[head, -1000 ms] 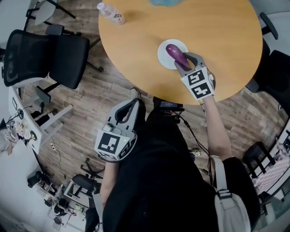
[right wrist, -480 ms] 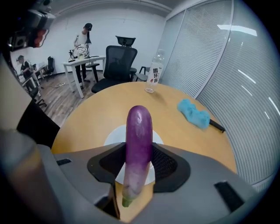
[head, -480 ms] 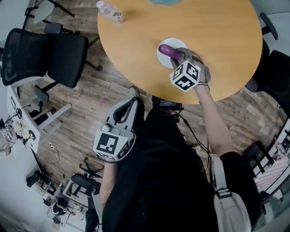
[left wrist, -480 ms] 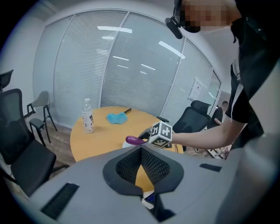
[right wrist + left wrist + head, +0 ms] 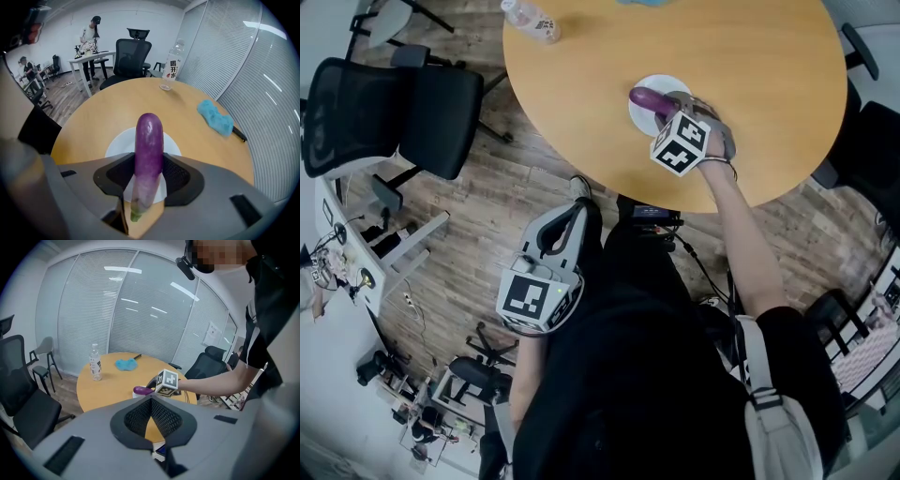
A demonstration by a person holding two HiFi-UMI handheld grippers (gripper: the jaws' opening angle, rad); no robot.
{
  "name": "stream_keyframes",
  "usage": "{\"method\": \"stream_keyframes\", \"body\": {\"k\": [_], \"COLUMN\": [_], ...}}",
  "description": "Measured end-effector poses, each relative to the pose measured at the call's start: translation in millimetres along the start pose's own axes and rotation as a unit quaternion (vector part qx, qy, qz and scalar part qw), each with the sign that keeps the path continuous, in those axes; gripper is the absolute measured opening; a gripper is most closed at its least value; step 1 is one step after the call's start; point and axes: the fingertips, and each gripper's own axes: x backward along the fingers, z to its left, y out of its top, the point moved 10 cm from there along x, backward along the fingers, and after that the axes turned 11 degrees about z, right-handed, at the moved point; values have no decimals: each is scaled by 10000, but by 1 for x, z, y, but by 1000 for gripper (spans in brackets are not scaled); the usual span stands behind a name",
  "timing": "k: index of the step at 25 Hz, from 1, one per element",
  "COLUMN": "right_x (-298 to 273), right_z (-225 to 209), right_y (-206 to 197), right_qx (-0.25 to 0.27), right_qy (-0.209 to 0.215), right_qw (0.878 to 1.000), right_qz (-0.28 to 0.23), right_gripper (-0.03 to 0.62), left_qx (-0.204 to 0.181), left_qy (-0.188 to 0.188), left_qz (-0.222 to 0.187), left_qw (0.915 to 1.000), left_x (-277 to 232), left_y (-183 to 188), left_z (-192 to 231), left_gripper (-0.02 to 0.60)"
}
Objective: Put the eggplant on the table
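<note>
Right gripper (image 5: pixel 149 177): jaws clenched on the eggplant (image 5: pixel 149 149), parted only by its thickness. The grip falls on the pale lower part of the fruit. The green stem end points back toward the gripper body and the purple tip projects forward beyond the jaws.

Location of the eggplant (image 5: pixel 645 97): over the white plate (image 5: pixel 116 143), carried in the right gripper (image 5: pixel 667 105). Contact with the plate (image 5: pixel 639 119) cannot be determined from either view. It is not on the bare bench (image 5: pixel 581 80).

Left gripper (image 5: pixel 151 412): jaws closed together with nothing between them. In the head view the left gripper (image 5: pixel 565 228) is well clear of the plate, off the bench edge and low beside the person's body.

Other items, taken from the plate: a clear water bottle (image 5: pixel 172 65) stands upright well beyond it, near the far rim of the bench (image 5: pixel 89 117). A blue cloth (image 5: pixel 215 117) lies beyond the plate to the right.

Writing: the bottle label carries Chinese characters, reading 喝开水. Each gripper cube shows black-and-white square markers only.
</note>
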Motion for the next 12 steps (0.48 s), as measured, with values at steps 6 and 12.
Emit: {"method": "stream_keyframes", "body": {"k": [6, 12], "right_x": [-11, -14], "right_z": [2, 2], "right_y": [4, 5], "right_qx": [252, 269], "right_qy": [-142, -169], "right_qw": [9994, 9992], "right_qz": [189, 230], "right_gripper": [190, 193], "left_qx": [-27, -24], "left_qy": [-7, 27], "left_qz": [12, 16], "left_qw": [10000, 10000], "left_x": [1, 4], "left_y": [0, -2], "left_z": [0, 2], "left_gripper": [12, 12]}}
